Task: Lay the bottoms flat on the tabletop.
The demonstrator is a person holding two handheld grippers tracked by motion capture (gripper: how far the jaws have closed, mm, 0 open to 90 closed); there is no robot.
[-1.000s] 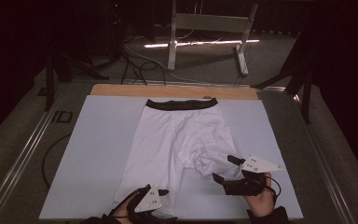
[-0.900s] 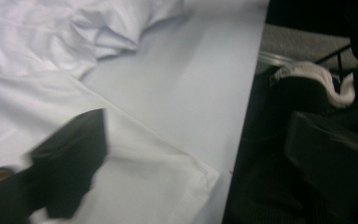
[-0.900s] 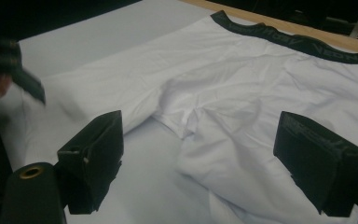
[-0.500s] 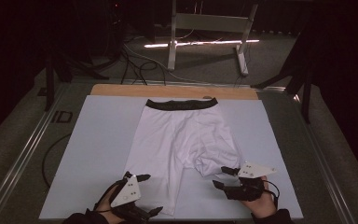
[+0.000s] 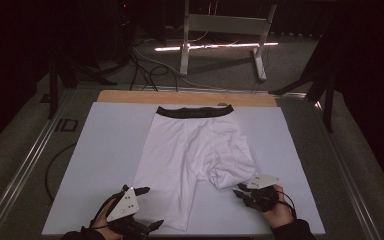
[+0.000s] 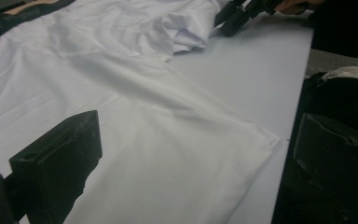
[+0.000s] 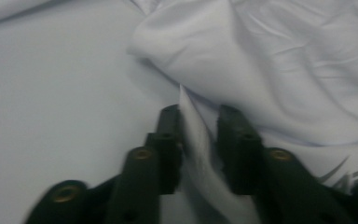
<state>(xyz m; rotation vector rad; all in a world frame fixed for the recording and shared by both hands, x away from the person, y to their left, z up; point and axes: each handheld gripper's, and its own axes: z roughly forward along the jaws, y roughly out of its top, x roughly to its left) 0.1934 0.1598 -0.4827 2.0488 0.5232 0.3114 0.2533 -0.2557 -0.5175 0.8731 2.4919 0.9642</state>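
A dim room surrounds a white-covered worktop (image 5: 105,165). White shorts (image 5: 180,150) lie flat at centre, black waistband at 12 o'clock, one leg bunched toward 5 o'clock. The right gripper (image 5: 243,192) has that leg's hem between its jaws, not fully clenched. The left gripper (image 5: 147,207), released wide, straddles the other hem at 7 o'clock. Best to pinch firmly, then draw the bunched leg straight.

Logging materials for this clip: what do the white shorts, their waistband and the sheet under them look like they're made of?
White shorts: thin, smooth, probably stretchy knit with a faint sheen; they crease softly and bunch at the right gripper.
Waistband: a black band, probably elastic.
White sheet: flat, matt and rigid-looking, maybe board or foam; I cannot tell which.
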